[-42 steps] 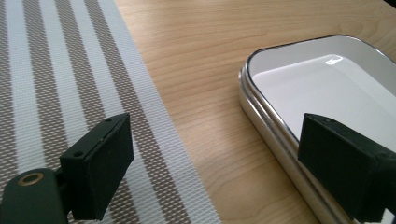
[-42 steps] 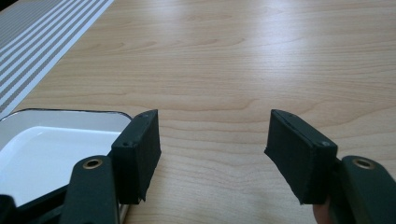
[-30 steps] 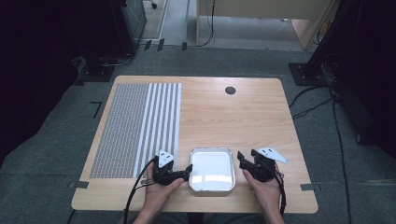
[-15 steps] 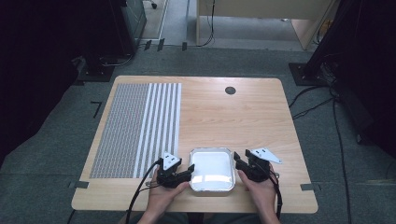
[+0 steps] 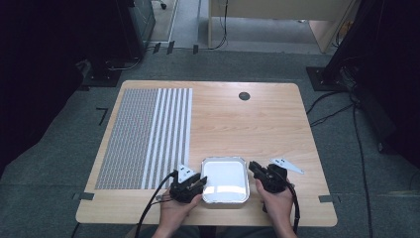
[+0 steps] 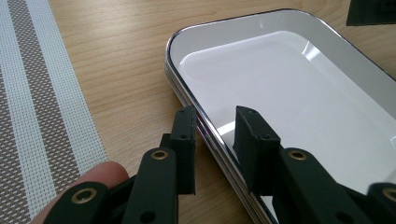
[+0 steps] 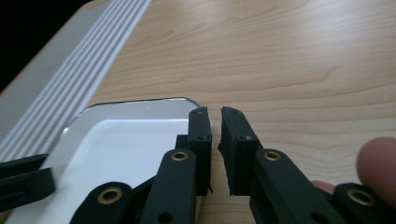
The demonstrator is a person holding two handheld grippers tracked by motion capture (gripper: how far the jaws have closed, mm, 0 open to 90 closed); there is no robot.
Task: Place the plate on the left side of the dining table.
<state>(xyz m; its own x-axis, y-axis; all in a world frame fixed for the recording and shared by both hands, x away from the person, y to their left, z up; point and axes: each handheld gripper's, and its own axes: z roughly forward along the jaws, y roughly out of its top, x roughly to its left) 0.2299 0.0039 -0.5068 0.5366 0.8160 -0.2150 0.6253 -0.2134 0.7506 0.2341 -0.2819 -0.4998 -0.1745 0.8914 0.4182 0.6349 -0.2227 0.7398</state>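
Observation:
A white tray (image 5: 225,178) with a chrome rim lies near the table's front edge. My left gripper (image 5: 202,181) sits at its left rim. In the left gripper view the gripper (image 6: 215,112) straddles the tray (image 6: 289,93) rim, one jaw outside and one inside; the jaws have just been closing and a thin gap remains at the inner pad. My right gripper (image 5: 251,167) is at the tray's right rim. In the right gripper view its jaws (image 7: 215,112), which have also just been closing, are nearly together on the edge of the tray (image 7: 130,140).
A grey striped placemat (image 5: 146,136) covers the table's left part, close to the left gripper. A black round grommet (image 5: 244,95) is set in the far side of the wooden tabletop (image 5: 257,129). Cables trail from both grippers over the front edge.
Both grippers have moved in to the tray's sides and their jaws have narrowed around its rim. The tray has stayed in place.

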